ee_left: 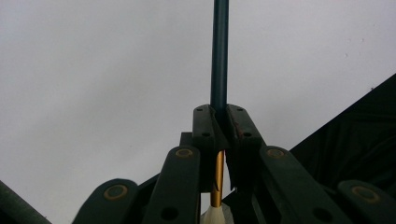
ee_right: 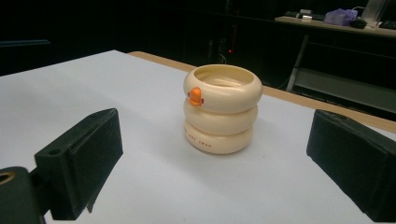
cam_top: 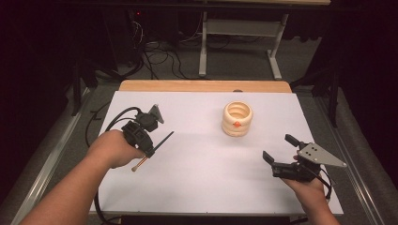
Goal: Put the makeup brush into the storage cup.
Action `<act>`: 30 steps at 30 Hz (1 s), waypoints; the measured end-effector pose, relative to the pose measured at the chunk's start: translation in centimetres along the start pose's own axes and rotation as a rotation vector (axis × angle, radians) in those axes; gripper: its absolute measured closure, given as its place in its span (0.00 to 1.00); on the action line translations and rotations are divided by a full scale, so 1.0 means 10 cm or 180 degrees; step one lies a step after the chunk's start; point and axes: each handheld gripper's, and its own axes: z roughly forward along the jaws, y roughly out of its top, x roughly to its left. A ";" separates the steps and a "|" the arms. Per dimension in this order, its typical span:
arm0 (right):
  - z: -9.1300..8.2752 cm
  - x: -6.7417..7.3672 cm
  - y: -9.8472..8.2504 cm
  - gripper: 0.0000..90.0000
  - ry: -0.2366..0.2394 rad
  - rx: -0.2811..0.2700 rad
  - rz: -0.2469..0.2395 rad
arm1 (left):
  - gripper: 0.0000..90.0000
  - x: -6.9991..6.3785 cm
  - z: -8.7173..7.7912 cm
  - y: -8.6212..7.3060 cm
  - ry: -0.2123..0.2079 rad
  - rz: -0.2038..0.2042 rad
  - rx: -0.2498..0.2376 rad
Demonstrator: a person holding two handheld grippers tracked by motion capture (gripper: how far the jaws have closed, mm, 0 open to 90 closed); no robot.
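Slim dark brush [cam_top: 155, 149] — tilted, clamped

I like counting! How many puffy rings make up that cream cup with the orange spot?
3. The cream ringed cup has a top ring with the orange spot, a middle ring, and a bottom ring resting on the white table.

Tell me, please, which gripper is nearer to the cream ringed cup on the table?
Right, though not by much. The right gripper sits toward the person from the cup, jaws open, facing it; the left gripper, clamped on a brush, is across the table.
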 end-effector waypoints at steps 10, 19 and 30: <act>0.00 0.01 0.00 0.07 0.0020 -0.0002 0.0001 | 0.93 -0.12 0.05 0.10 0.0021 0.0238 0.0035; 0.03 0.06 -0.01 0.08 0.0056 -0.0019 -0.0068 | 0.93 -0.28 0.10 0.19 -0.0039 0.0463 0.0014; 0.15 0.26 0.03 0.10 0.0242 0.0006 -0.0173 | 0.93 -0.53 0.18 0.34 -0.0123 0.0780 0.0078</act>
